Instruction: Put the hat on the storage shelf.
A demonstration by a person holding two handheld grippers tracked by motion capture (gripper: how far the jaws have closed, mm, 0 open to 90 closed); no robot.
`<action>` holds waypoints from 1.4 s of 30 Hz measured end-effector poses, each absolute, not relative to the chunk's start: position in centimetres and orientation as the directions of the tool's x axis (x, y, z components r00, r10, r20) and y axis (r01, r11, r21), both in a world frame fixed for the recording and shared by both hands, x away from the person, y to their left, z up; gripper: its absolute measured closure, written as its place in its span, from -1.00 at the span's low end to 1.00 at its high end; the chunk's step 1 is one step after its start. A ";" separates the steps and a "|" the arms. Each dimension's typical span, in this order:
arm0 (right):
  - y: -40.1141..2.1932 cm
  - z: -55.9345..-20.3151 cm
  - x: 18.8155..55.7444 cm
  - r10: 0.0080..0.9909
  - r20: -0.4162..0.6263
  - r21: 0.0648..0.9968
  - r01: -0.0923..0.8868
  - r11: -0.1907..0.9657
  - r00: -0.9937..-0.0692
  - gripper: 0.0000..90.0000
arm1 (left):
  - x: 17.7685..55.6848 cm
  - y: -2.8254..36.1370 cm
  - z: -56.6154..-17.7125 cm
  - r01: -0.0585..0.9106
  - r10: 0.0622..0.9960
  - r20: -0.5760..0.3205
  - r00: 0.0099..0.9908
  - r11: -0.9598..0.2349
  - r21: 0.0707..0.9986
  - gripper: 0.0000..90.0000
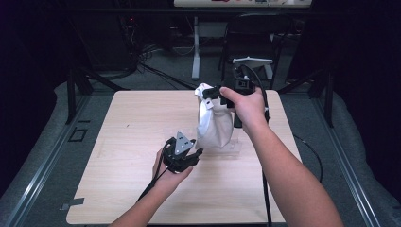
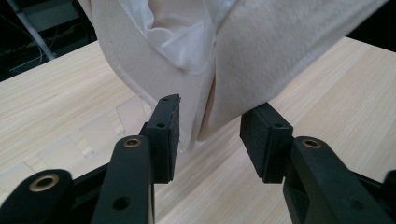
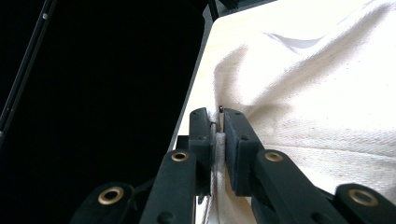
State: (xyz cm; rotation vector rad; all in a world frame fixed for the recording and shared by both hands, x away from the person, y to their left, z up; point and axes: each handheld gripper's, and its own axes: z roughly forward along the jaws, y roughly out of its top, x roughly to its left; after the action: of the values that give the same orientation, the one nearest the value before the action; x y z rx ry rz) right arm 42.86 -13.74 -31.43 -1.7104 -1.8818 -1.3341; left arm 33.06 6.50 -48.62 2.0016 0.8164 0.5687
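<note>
Right tool (image 3: pixel 218 135) pinches the cloth's (image 1: pixel 213 120) top edge, lifting it off the counter (image 1: pixel 123 142); left tool (image 2: pixel 208 135), wide, brackets its hanging hem. Left gripper view alone reveals a folded inner layer.

The table (image 1: pixel 142 142) is topped with pale, matt wood-grain board. The bag (image 2: pixel 289 56) is made of cream woven cloth, slightly rough. The left gripper (image 2: pixel 210 135) is faced with matt black pads, brass-coloured rivets set behind.
</note>
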 end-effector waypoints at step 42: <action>-12.6 -35.0 43.1 0.662 0.706 0.400 0.913 -0.079 -0.253 0.83 | 29.9 11.7 -51.3 0.455 0.744 -0.066 0.665 -0.333 0.826 0.16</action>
State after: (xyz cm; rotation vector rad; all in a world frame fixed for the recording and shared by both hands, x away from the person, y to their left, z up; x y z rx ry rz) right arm 43.11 -12.61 -35.03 -1.7105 -1.9099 -1.2445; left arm 29.89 11.67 -51.30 1.9870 0.9305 0.4084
